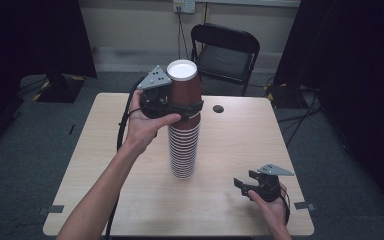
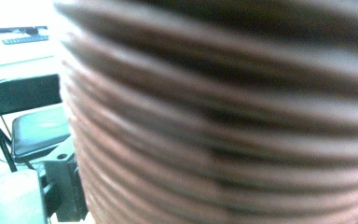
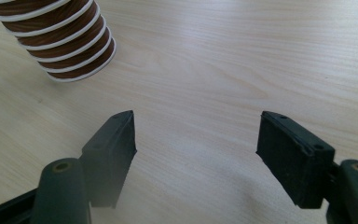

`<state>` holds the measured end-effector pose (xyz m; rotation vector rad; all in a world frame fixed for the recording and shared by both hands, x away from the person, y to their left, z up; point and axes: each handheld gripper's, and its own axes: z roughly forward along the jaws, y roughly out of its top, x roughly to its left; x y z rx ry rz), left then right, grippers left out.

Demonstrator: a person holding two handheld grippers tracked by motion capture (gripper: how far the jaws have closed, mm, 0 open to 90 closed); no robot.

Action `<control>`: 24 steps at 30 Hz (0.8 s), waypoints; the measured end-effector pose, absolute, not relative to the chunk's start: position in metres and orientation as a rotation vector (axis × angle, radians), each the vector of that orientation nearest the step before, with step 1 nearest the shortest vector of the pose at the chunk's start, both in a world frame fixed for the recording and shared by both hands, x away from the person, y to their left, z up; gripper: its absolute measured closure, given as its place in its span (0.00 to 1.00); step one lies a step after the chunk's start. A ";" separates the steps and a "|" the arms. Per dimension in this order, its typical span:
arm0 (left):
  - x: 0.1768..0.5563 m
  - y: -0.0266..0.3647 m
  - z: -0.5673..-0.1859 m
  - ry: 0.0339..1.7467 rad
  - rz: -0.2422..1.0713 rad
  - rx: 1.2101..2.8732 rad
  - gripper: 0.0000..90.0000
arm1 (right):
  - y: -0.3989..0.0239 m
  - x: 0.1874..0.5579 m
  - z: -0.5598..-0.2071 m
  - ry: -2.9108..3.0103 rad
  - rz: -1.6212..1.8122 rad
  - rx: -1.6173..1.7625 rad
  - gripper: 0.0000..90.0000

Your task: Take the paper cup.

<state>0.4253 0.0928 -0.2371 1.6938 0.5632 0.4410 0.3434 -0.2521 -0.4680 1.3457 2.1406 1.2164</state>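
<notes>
Here the tall stack of brown paper cups stands inverted, near the middle of the wooden desk. The left claw is clamped around the topmost cup, gripping its lower wall. The right claw hovers low over the desk, well apart from the stack, jaws spread wide and empty.
</notes>
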 end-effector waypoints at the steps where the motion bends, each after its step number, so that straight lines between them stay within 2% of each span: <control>1: 0.425 0.092 -0.236 0.560 0.439 1.695 0.12 | -0.252 0.343 -0.468 2.139 1.220 1.347 0.31; 8: 0.424 0.097 -0.226 0.513 0.444 1.660 0.12 | -0.253 0.343 -0.468 2.135 1.223 1.350 0.31; 14: 0.419 0.099 -0.207 0.536 0.495 1.629 0.12 | -0.252 0.342 -0.467 2.138 1.218 1.342 0.31; 24: 0.415 0.110 -0.193 0.543 0.490 1.577 0.12 | -0.252 0.342 -0.467 2.138 1.219 1.340 0.31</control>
